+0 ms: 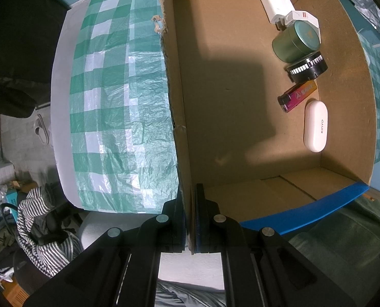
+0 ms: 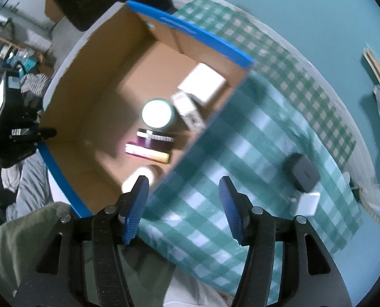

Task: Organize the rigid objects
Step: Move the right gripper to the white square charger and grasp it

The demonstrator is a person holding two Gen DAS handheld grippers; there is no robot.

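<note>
Steadying the box for the next item.
Left tongs clenched on box wall; right tongs released, empty; reach for the dark case on the bench.

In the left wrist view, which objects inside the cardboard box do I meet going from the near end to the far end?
White KINYO case → lighter → black round piece → green tin → white charger.

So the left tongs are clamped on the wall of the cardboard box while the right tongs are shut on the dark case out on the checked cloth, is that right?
Not quite. The left tongs do clamp the cardboard box wall, but the right wrist view shows the right tongs open and empty; the dark case lies apart on the checked cloth.
</note>
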